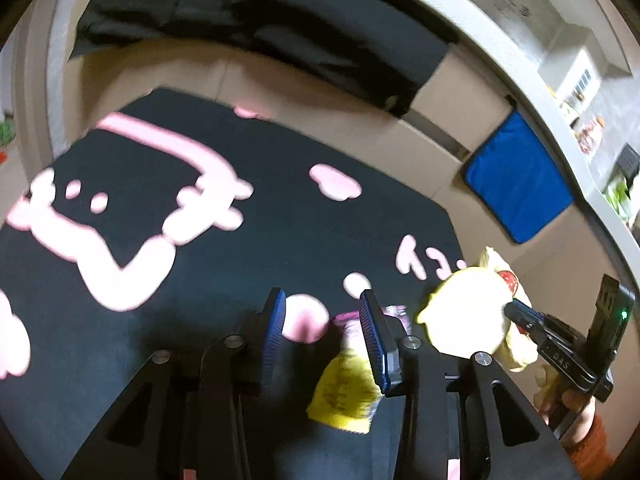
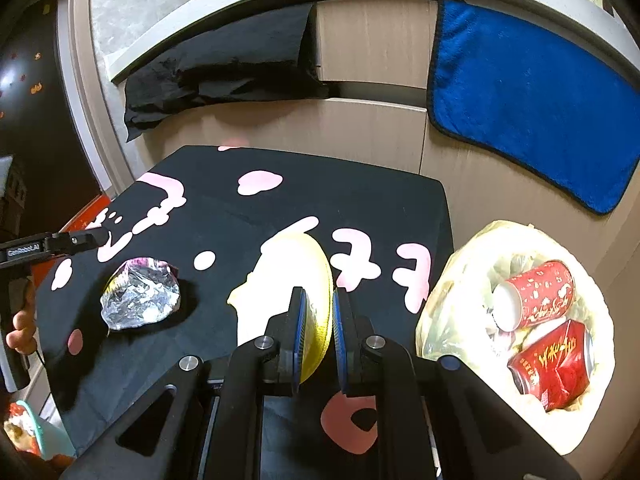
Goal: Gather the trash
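Right wrist: right tool [image 2: 317, 334] clamps yellow paper plate [image 2: 276, 280]; left tool [image 1: 322, 336] released.

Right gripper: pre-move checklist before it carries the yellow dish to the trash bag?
1. Right gripper shut on yellow paper dish: ok.
2. Dish lifted clear of the black cloth: cannot tell.
3. Trash bag mouth open, beside the table: ok.
4. Room in bag beside red cup and red can: ok.
5. Left gripper open, snack wrapper between its fingers: ok.
6. Path to the bag: ok.
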